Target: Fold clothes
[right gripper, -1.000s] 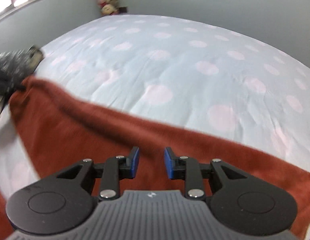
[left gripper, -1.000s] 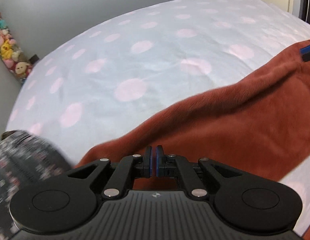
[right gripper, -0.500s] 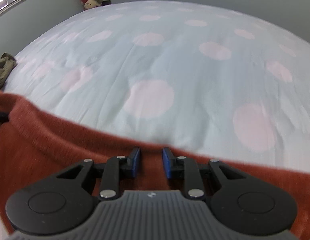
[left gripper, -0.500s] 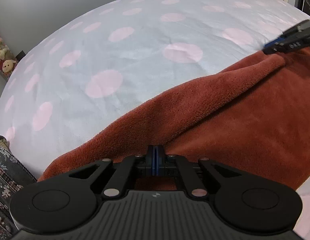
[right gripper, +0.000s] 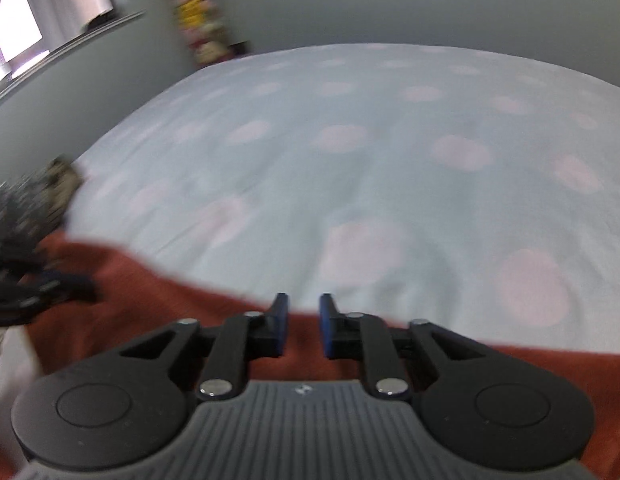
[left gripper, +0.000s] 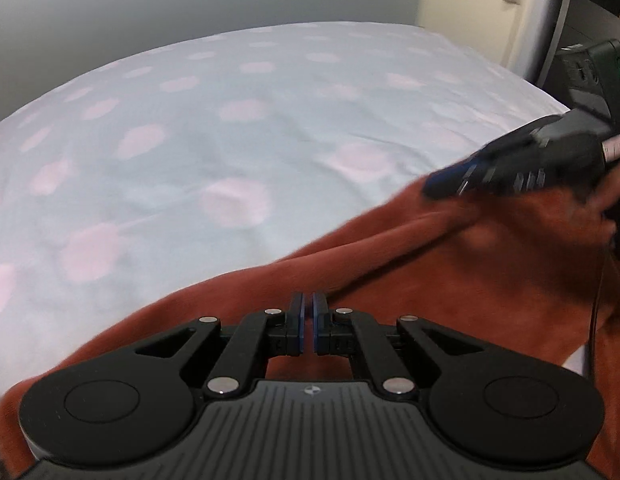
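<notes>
A bed [right gripper: 390,168] under a pale blue sheet with pink dots fills both views. Plain grey walls [left gripper: 190,0] rise behind it. A bright window [right gripper: 14,32] sits at the upper left, blurred soft toys [right gripper: 194,12] stacked in the corner beyond the bed's far edge

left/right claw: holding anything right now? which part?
Left claw: nearly shut with a thin gap over the rust fleece garment near its edge; grip cannot be confirmed. Right claw: open over the same edge, holding nothing.
</notes>
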